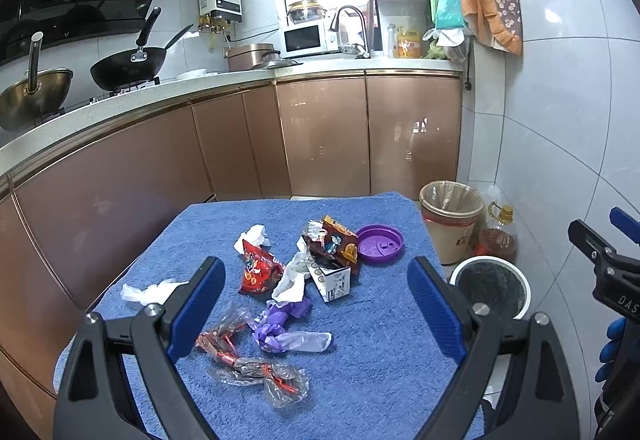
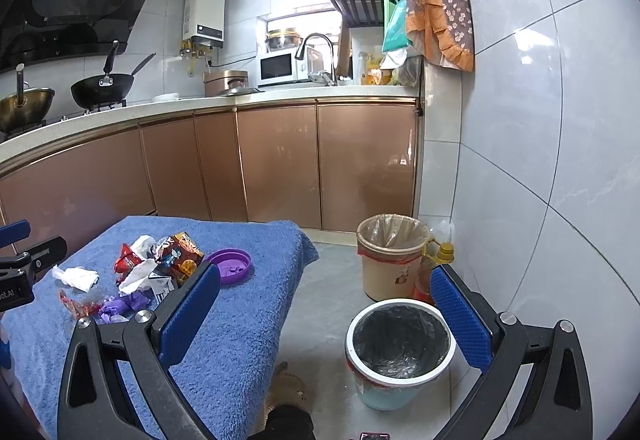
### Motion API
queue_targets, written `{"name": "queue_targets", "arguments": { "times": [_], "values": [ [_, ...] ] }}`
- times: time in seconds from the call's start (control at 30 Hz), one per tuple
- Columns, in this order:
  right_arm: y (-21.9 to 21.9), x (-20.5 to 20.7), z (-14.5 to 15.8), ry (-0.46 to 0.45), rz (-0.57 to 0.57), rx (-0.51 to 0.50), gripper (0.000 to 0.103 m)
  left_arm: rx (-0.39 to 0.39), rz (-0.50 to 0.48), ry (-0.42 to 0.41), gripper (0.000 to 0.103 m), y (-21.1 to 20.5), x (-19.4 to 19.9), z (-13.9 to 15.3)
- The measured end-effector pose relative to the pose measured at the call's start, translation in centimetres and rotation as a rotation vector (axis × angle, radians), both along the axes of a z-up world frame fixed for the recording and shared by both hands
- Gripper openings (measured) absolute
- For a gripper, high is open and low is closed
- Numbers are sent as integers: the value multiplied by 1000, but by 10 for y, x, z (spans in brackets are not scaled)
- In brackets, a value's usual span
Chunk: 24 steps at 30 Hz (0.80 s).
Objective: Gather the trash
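Note:
Trash lies on a blue towel [image 1: 360, 380] over a table: a red snack bag [image 1: 258, 269], a dark snack bag [image 1: 334, 242], a small carton [image 1: 334, 280], white tissues [image 1: 252, 234], a purple crumpled glove [image 1: 280, 324], clear wrappers [image 1: 256, 368] and a purple lid [image 1: 379, 243]. My left gripper [image 1: 316, 308] is open above the pile, empty. My right gripper [image 2: 324, 312] is open and empty, at the table's right edge above the floor. A white-rimmed bin with a black liner [image 2: 400, 344] stands on the floor below it.
A beige bin with a clear liner [image 2: 390, 256] and an oil bottle [image 2: 438, 260] stand by the tiled wall. Brown kitchen cabinets [image 2: 280, 168] run behind the table. The right gripper shows at the right edge of the left wrist view [image 1: 604, 264].

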State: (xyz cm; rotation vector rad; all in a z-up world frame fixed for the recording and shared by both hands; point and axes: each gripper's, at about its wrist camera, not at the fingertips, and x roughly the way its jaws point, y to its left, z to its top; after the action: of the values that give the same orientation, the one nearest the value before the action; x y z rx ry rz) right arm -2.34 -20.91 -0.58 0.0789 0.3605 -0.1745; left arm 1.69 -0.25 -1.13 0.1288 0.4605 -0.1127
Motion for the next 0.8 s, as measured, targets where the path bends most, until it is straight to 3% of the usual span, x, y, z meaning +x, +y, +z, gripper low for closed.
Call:
{"name": "queue_targets", "arguments": {
  "times": [0.8],
  "values": [
    [10,35,-12,53,46,10,103,-1,16,62,93,14,36,-14]
  ]
}}
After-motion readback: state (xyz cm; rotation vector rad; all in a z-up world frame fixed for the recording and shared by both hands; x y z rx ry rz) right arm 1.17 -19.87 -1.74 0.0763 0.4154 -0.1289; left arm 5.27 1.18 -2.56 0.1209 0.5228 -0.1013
